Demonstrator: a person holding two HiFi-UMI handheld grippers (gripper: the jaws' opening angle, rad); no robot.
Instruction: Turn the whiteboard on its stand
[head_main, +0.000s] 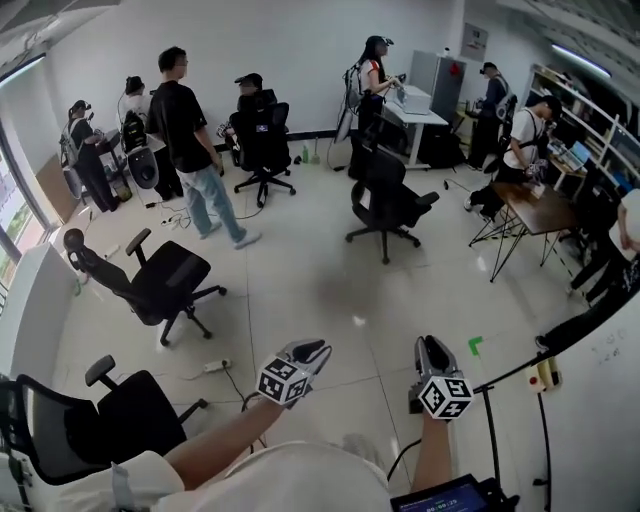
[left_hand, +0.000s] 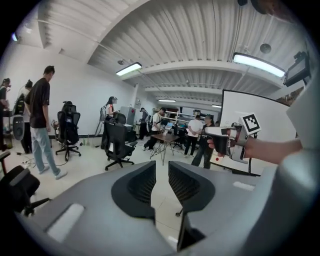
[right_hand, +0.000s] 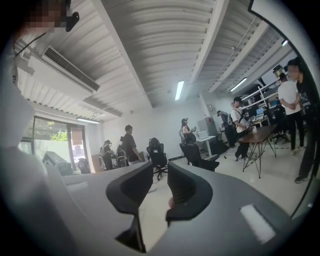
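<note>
The whiteboard (head_main: 610, 400) stands at the far right of the head view, a white panel on a black stand (head_main: 492, 425); only its left part shows. In the left gripper view the whiteboard (left_hand: 260, 117) rises at the right, behind my right gripper (left_hand: 212, 132). My right gripper (head_main: 432, 345) hovers just left of the board's frame and does not touch it. A narrow gap shows between its jaws (right_hand: 160, 170), with nothing in it. My left gripper (head_main: 318, 350) hangs over the floor further left, its jaws (left_hand: 162, 167) slightly apart and empty.
Black office chairs stand at the left (head_main: 165, 280), the near left (head_main: 100, 420) and mid-floor (head_main: 385, 200). A power strip (head_main: 217, 366) with cable lies on the tiles near my left arm. Several people stand along the back wall and by a folding table (head_main: 530, 205).
</note>
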